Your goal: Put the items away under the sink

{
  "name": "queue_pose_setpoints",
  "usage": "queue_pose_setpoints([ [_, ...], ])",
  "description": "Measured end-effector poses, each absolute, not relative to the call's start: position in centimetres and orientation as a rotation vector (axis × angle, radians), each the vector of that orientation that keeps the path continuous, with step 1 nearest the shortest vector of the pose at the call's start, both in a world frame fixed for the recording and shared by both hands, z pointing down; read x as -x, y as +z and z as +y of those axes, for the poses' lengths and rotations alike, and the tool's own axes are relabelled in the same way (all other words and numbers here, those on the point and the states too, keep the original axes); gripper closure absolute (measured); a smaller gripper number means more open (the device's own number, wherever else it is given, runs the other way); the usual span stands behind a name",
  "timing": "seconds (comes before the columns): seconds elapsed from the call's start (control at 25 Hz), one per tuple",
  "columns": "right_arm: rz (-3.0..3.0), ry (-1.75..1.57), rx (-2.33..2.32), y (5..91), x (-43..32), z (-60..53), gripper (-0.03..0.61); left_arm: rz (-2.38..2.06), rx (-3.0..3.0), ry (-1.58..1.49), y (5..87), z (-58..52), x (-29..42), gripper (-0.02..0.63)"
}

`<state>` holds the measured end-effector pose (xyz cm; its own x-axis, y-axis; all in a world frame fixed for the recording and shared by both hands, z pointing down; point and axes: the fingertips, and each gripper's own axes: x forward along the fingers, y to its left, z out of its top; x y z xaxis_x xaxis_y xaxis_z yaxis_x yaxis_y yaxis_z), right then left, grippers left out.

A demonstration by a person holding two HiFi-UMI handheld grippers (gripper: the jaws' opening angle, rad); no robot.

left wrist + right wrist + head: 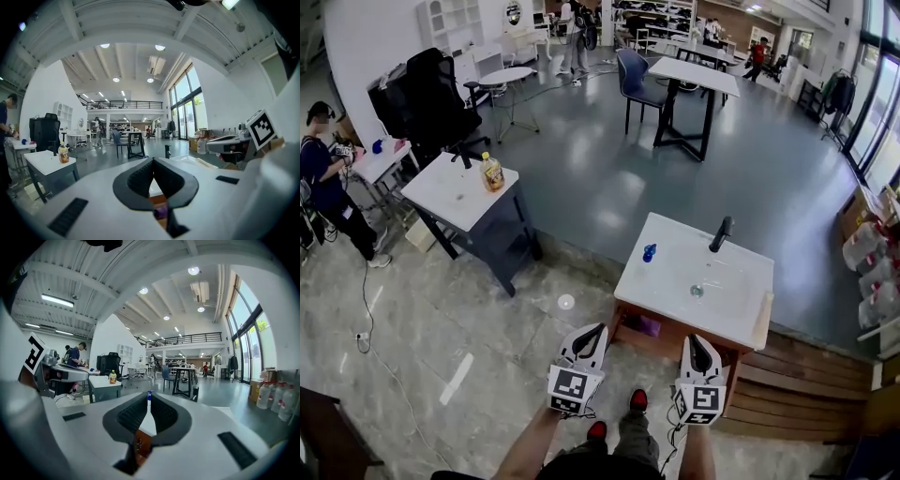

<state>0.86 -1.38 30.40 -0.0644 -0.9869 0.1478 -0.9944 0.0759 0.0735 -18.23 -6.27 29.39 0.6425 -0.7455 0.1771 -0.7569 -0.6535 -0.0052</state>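
Both closed, empty: left hand-held gripper [596, 330]; right hand-held gripper [695, 341]; near sink [667, 270], touching nothing.

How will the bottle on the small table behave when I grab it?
The bottle stands upright, taller than wide, so a high push may tip it. It looks mostly full of amber liquid, so probably heavy for its size.

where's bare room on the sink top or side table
The sink top is bare along its left side, between the blue item and the front edge. The faucet takes the back. The side table is mostly bare, with a drink bottle at its far edge. Under the sink only a purple item shows; the rest is hidden.
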Motion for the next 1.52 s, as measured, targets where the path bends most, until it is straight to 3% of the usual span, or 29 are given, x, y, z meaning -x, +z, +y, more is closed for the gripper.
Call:
queue_pose_setpoints([
  [0.92, -2.426, 0.160, -1.641, 36.8, -1.5, -23.0, 0.534, -1.499, -2.529, 0.361, 35.4, -21.9, 14.3, 0.607],
  [1.4, -2.517, 0.227, -1.517, 41.1, -0.5, -27.4, 0.531, -1.553, -2.424, 0.416, 38.5, -24.8, 14.0, 0.607],
  [1.52, -2.536, 0.230, -1.483, 41.7, -0.1, -28.2, 0.420, -1.563, -2.406, 0.422, 38.9, -25.2, 14.2, 0.607],
])
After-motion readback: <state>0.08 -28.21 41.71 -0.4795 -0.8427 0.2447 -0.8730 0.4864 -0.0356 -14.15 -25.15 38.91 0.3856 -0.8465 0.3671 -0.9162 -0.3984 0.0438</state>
